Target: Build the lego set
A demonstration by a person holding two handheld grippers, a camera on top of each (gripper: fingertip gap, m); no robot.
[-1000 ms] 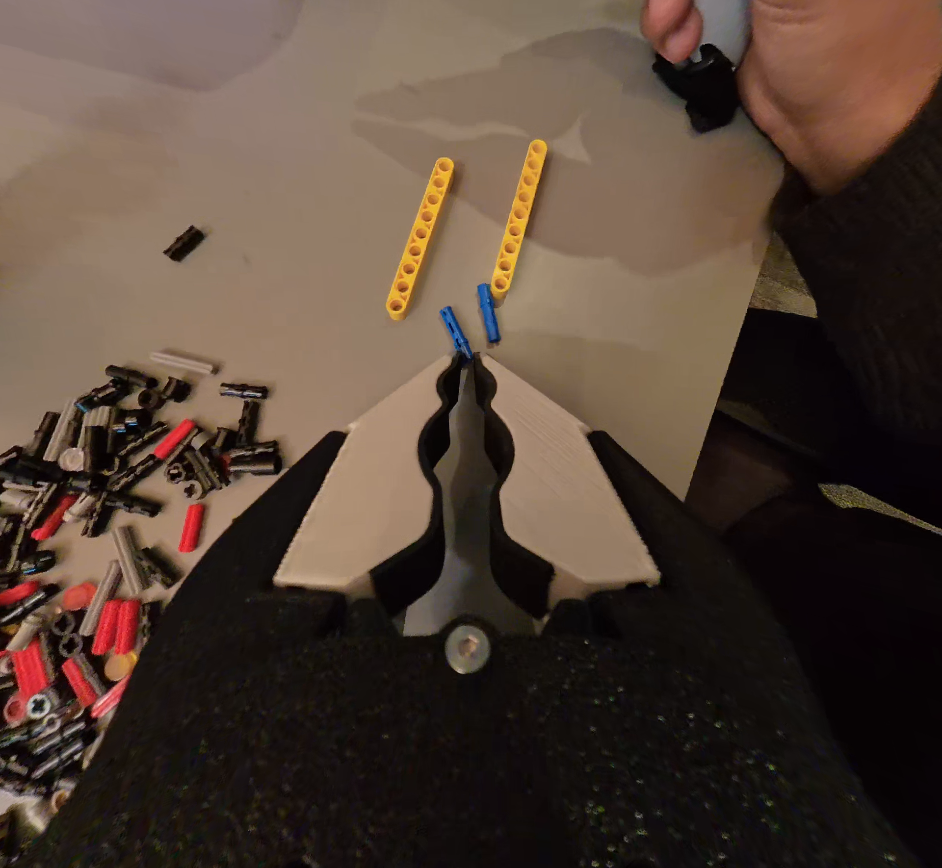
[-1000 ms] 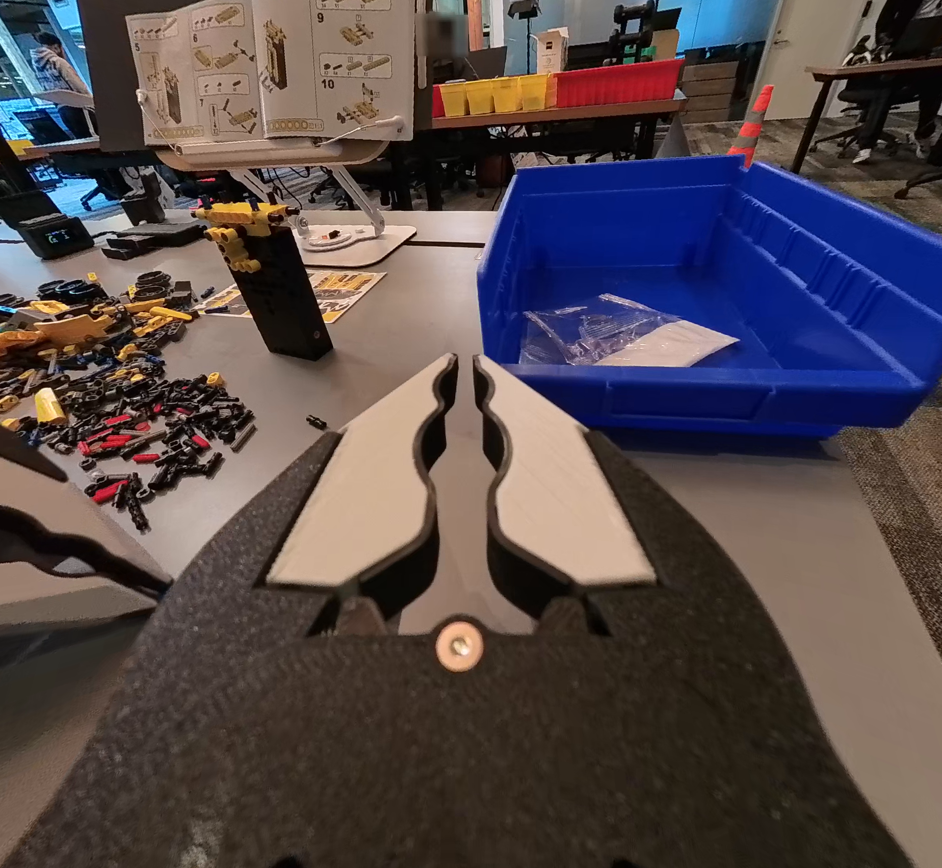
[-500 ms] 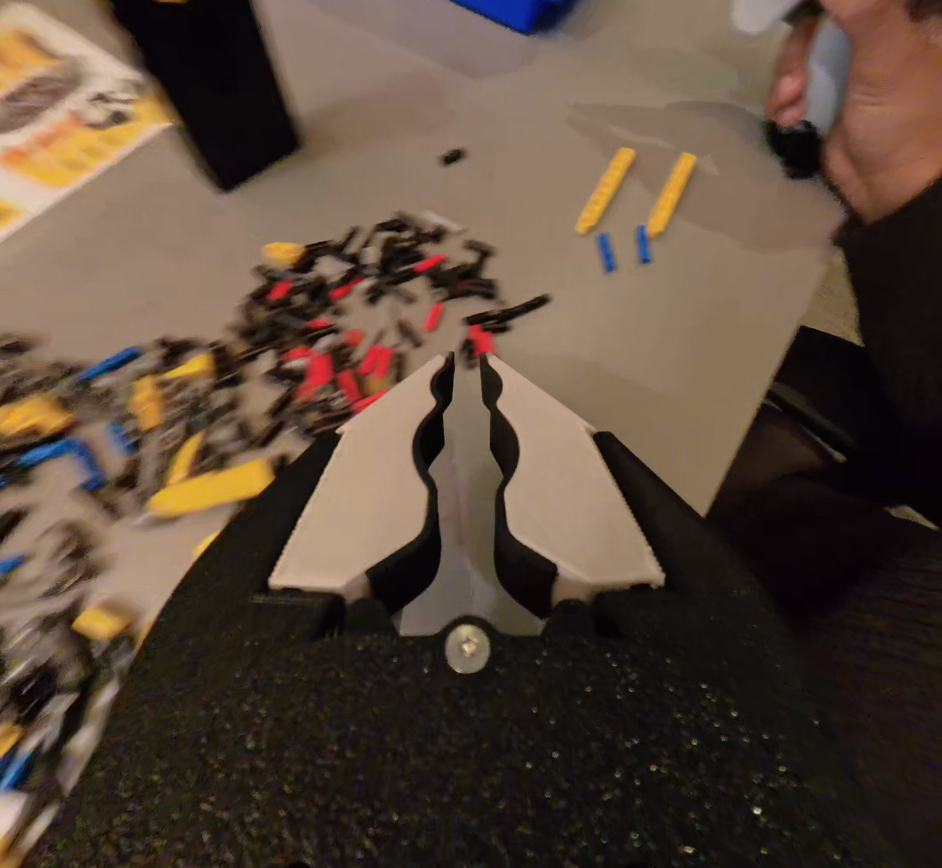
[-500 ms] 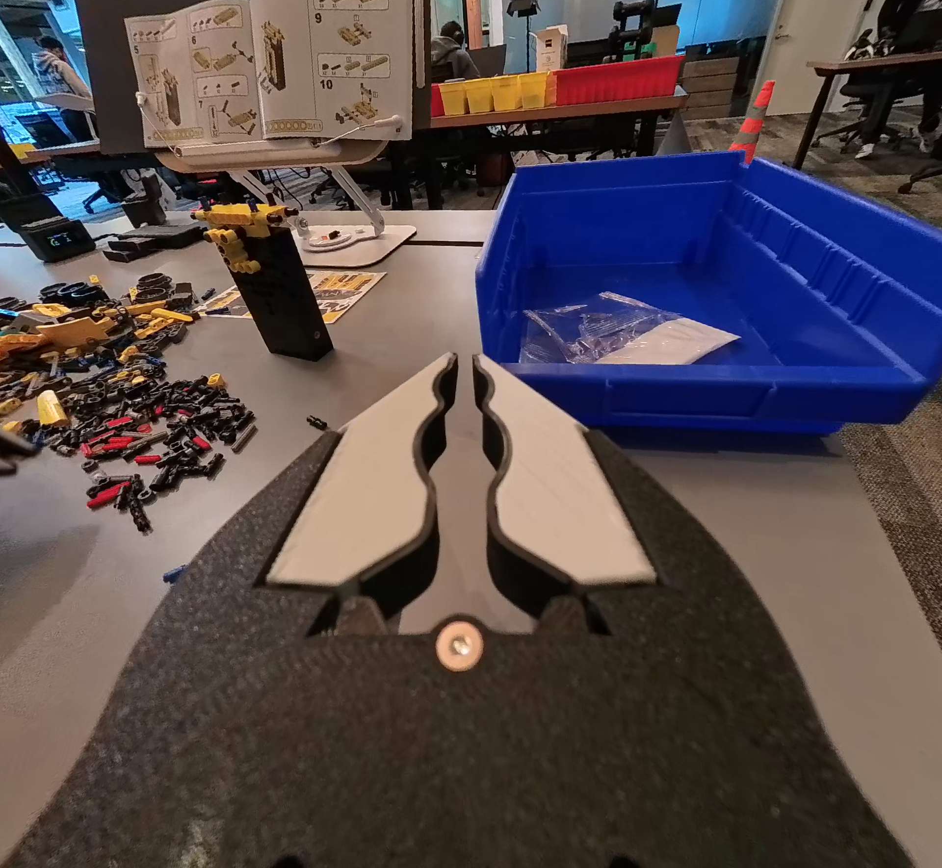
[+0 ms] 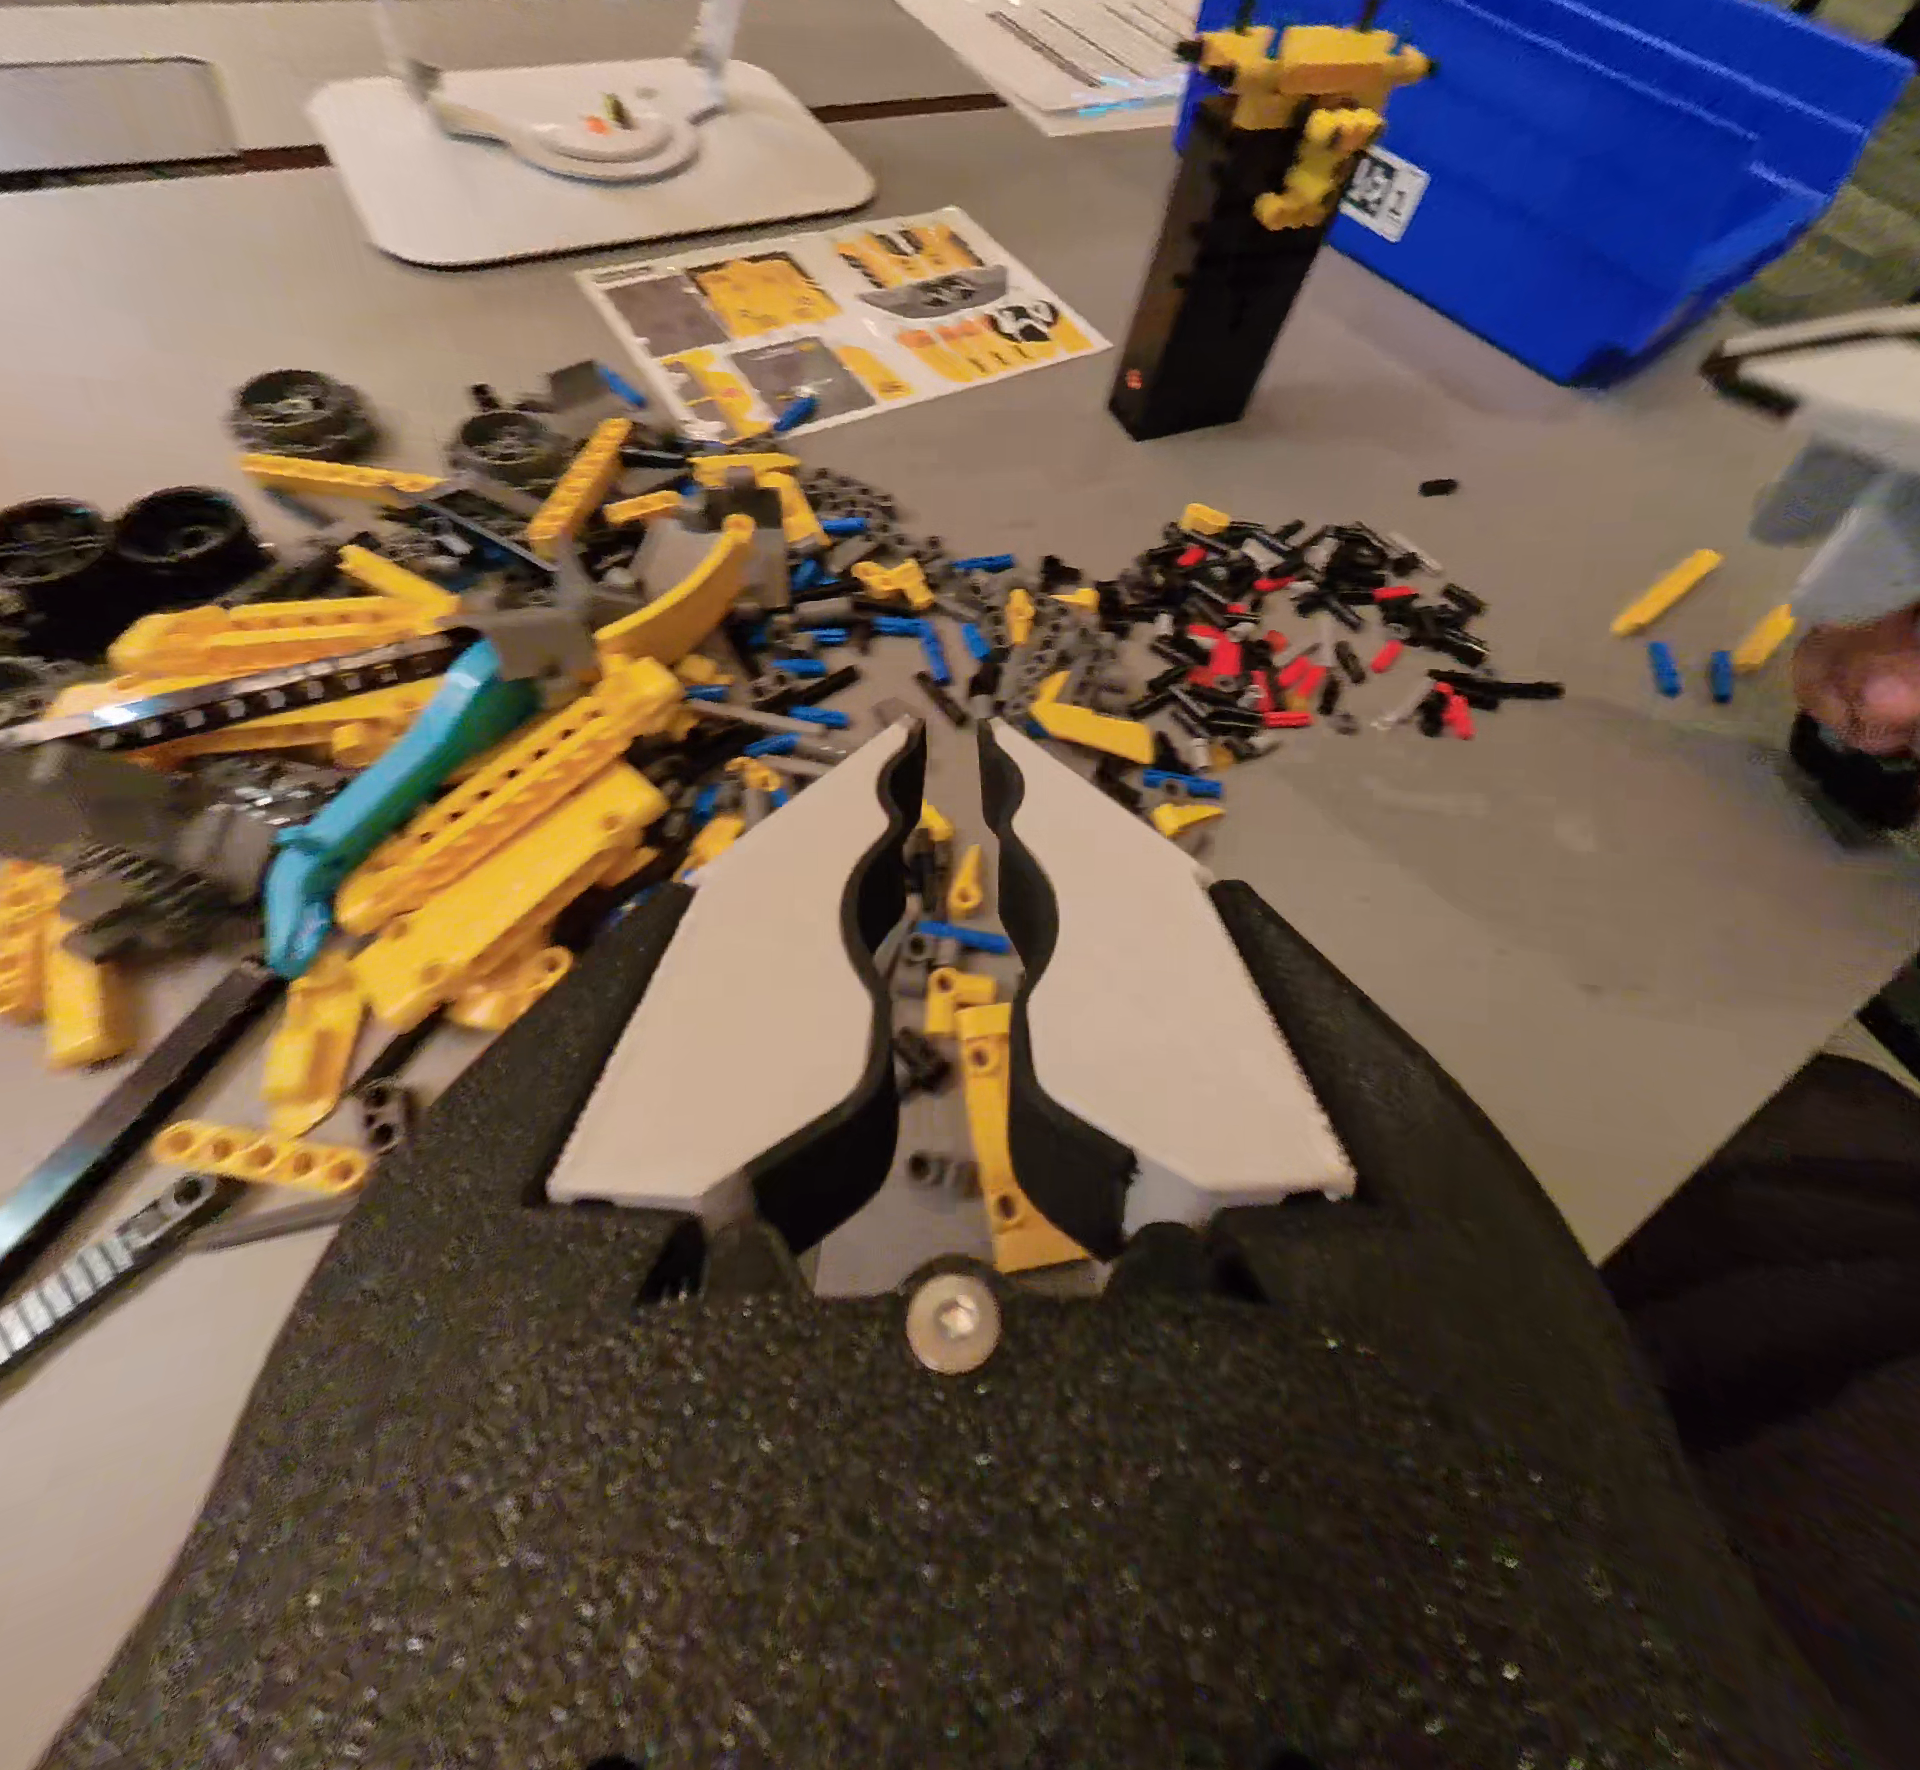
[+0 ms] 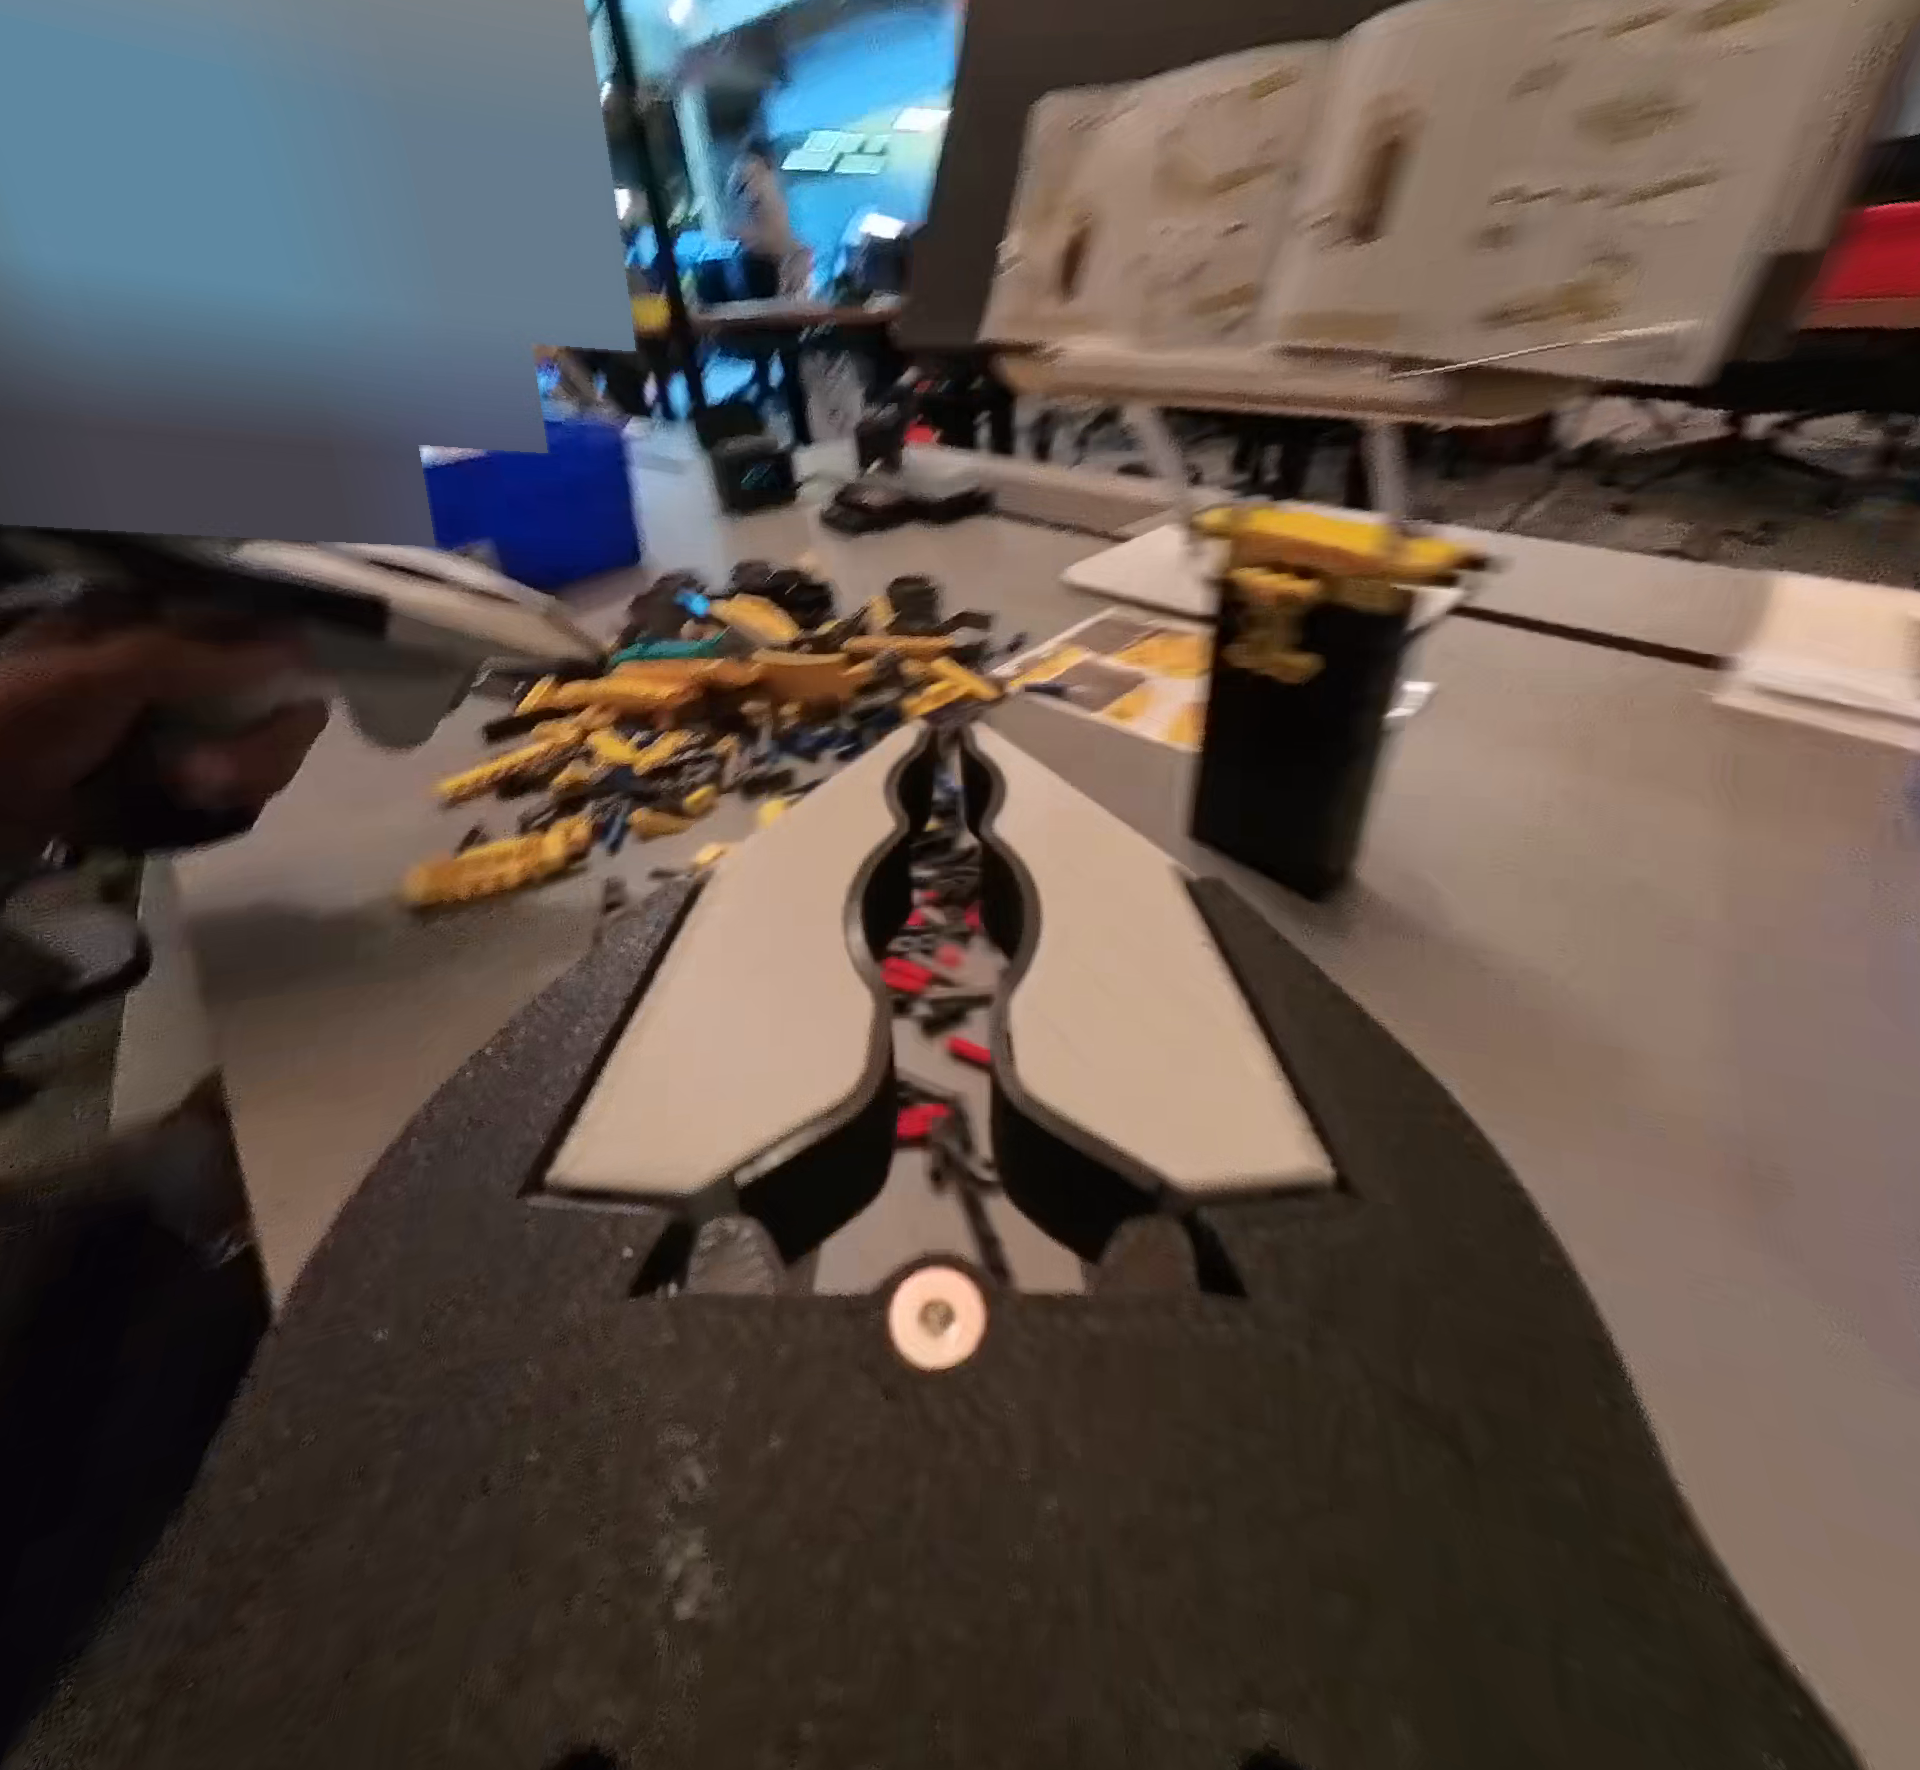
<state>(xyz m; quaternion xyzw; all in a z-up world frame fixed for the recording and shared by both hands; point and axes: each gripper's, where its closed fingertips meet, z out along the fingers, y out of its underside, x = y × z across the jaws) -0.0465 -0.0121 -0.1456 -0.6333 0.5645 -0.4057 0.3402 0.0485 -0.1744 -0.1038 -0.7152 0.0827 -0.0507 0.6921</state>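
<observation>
My left gripper (image 5: 951,744) hovers over a loose heap of yellow, black and teal building parts (image 5: 499,785); its jaws stand almost together and hold nothing. A scatter of small black and red pins (image 5: 1278,619) lies just beyond the tips. Two yellow beams (image 5: 1668,590) and two blue pins (image 5: 1664,666) lie at the far right, by the hand (image 5: 1860,692) that holds the other gripper. My right gripper (image 6: 943,738) is shut and empty, low over the black and red pins (image 6: 935,972), pointing at the yellow heap (image 6: 727,681). That view is blurred.
A black tower with a yellow top (image 5: 1216,286) stands behind the pins, also in the right wrist view (image 6: 1288,733). A blue bin (image 5: 1558,162) sits at the back right, beyond a sticker sheet (image 5: 831,318), a white stand base (image 5: 592,151) and black wheels (image 5: 301,416). An open booklet (image 6: 1455,182) rests on the stand. There is about 20 cm between the tips of the two grippers.
My left gripper pulled back from the blue pins and yellow beams and swung left over the parts heap. My right gripper turned left, away from the blue bin, towards the heap.
</observation>
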